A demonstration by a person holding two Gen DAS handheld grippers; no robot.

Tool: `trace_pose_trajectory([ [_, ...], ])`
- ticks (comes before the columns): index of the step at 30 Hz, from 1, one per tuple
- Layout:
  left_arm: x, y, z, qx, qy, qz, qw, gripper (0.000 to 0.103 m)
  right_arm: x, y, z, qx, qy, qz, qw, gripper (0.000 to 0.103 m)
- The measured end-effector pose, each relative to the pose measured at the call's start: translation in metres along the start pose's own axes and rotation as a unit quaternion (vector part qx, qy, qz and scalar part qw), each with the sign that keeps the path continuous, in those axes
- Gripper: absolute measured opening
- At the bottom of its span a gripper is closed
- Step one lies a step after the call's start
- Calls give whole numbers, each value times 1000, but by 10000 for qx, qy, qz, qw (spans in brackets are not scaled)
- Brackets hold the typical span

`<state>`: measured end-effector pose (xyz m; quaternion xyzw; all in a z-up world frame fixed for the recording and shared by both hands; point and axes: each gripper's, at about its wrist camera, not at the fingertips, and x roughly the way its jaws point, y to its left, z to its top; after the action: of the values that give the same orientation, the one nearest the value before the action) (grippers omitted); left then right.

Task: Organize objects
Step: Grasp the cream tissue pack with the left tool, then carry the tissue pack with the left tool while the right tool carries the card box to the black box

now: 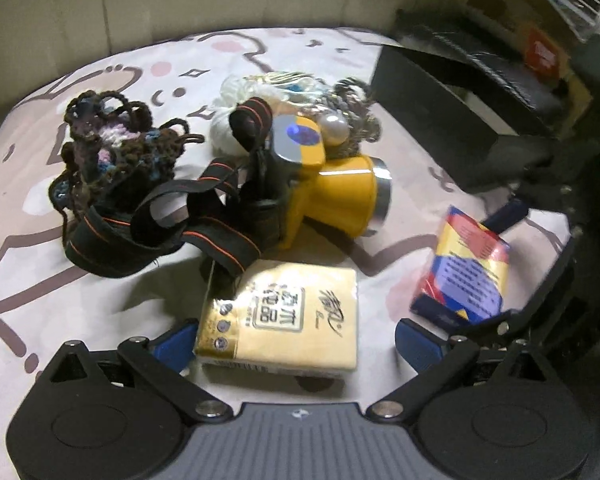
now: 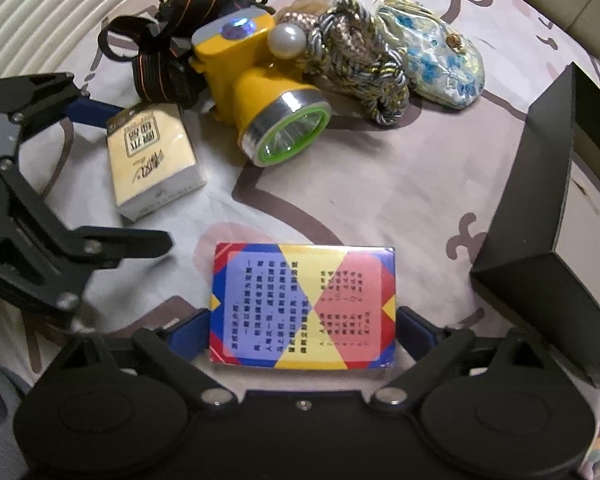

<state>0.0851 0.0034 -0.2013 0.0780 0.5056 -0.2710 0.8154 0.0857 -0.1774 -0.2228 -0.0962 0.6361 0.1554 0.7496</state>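
A yellow tissue pack [image 1: 284, 320] lies on the patterned sheet between the blue pads of my left gripper [image 1: 296, 344]. It sits against the left-hand pad, with a gap to the other, so the gripper is open. In the right wrist view the same pack [image 2: 152, 160] lies between the left gripper's fingers [image 2: 92, 114]. A colourful card box [image 2: 300, 308] lies face up with my right gripper [image 2: 302, 334] shut on it, both pads against its short sides. The card box [image 1: 460, 268] also shows at the right of the left wrist view.
A yellow headlamp [image 2: 268, 96] with black straps lies in the middle, beside a pearl-tipped braided cord [image 2: 352, 40] and a blue-flowered brocade pouch [image 2: 440, 64]. A dark crochet pouch [image 1: 112, 148] lies at left. An open black box [image 2: 540, 208] stands at right.
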Motion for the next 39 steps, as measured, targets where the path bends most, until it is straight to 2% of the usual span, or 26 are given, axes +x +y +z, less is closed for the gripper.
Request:
trace_pose_trajectory([
  [3, 2, 1, 7, -66, 8, 207, 9998, 93, 1, -6, 4, 76, -6, 31, 10000, 92],
  [8, 6, -1, 10, 199, 134, 383, 9990, 88, 1, -12, 7, 205, -31, 78, 9998, 92],
  [10, 5, -3, 9, 303, 168, 454, 9984, 82, 2, -16, 9, 285, -42, 112, 9995, 93],
  [11, 3, -2, 9, 290, 172, 429, 9985, 75, 2, -18, 11, 342, -43, 133, 9993, 93],
  [15, 0, 0, 8, 156, 271, 571, 9979, 75, 4, -25, 17, 464, -19, 157, 9988, 94],
  [21, -12, 8, -3, -266, 469, 873, 9947, 75, 5, -23, 20, 277, -21, -12, 9996, 92],
  [26, -13, 11, -6, -484, 565, 980, 9924, 78, 3, -24, 21, 207, -76, -65, 9997, 90],
  [29, -12, 9, -3, -512, 628, 1018, 9915, 76, 2, -27, 23, 182, -92, -73, 9998, 90],
  [35, -17, 7, -1, -614, 562, 1123, 9902, 75, -6, -32, 31, 129, -219, -149, 9996, 89],
  [36, -20, 8, 0, -655, 527, 1144, 9899, 75, -9, -19, 20, 142, -279, -175, 9994, 89],
  [39, -30, 8, 3, -738, 411, 1226, 9889, 75, -17, -20, 17, 266, -495, -189, 9982, 89],
])
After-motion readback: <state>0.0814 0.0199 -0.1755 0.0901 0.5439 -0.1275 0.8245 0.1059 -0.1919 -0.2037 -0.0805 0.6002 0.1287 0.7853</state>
